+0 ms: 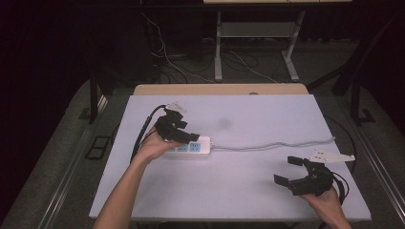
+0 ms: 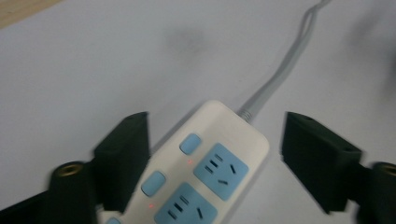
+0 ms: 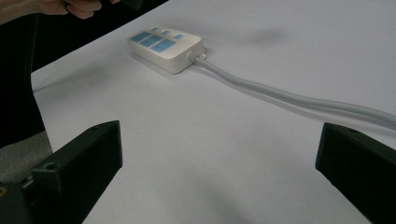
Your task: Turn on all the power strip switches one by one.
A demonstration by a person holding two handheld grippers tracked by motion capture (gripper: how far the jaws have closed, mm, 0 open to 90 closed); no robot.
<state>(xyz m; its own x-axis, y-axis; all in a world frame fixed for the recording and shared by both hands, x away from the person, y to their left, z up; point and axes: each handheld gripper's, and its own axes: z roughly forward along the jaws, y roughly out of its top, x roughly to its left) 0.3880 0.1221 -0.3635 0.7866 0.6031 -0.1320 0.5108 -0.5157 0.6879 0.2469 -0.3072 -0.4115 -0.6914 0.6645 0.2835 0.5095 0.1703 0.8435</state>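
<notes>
A white power strip [image 1: 191,147] with blue sockets and blue switches lies at the table's left-middle. Small red lights glow beside its switches [image 2: 190,162]. Its grey cable [image 1: 272,144] runs right toward the table's edge. My left gripper [image 1: 184,133] hovers over the strip's left part, open, with a jaw on either side of the power strip [image 2: 205,172] in the left gripper view. My right gripper [image 1: 288,170] is held open above the table's front right, empty. In the right gripper view the power strip [image 3: 166,45] and its cable [image 3: 289,97] lie well ahead of the open jaws.
The white table top [image 1: 248,119] has a wooden strip [image 1: 219,89] along its far edge. Beyond it stand the legs of another table [image 1: 218,47] with loose cables on the floor. Dark floor surrounds the table.
</notes>
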